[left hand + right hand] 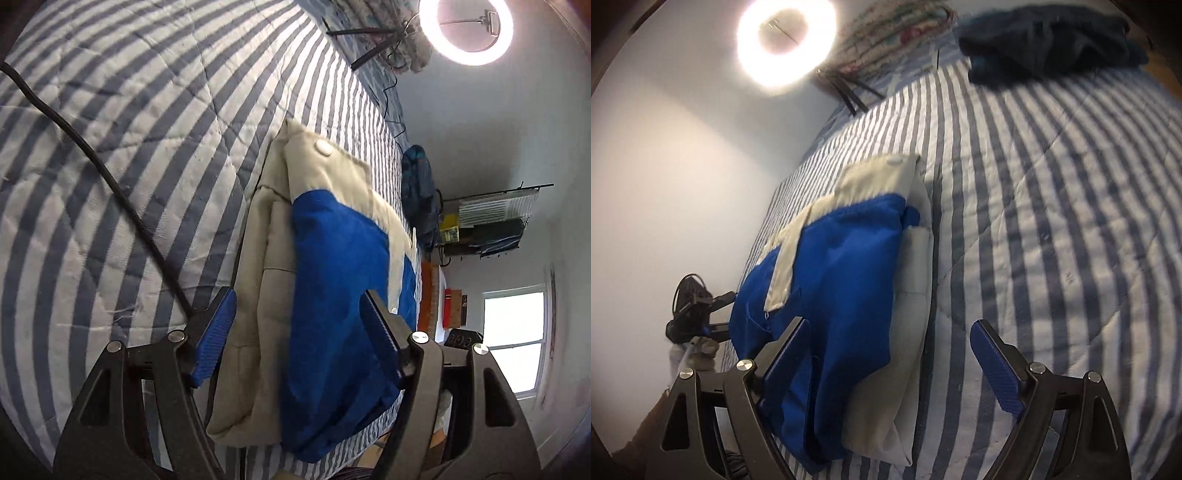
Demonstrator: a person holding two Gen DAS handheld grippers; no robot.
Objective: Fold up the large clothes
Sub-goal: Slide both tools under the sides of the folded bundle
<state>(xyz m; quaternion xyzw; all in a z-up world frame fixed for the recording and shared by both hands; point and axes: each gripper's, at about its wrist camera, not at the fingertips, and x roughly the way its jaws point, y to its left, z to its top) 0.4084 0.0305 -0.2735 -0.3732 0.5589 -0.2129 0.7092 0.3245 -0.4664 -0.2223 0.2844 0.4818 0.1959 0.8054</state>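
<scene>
Folded beige/blue garment lies along the bed edge nearest the wall, w/ wide striped quilt free on its other side. Left claw and right claw both spread wide, straddling garment, not pinching. Dark clothes pile at far corner. No legible writing.

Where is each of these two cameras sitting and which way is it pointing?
Left wrist: sits behind the left gripper, jaws open around the folded beige and blue garment, looking along the striped bed; only its own fingers show.
Right wrist: sits behind the right gripper, jaws open, same garment by its left finger; the other gripper shows at far left.
Shared: the garment, the bed, the ring light, the dark clothes pile.
</scene>
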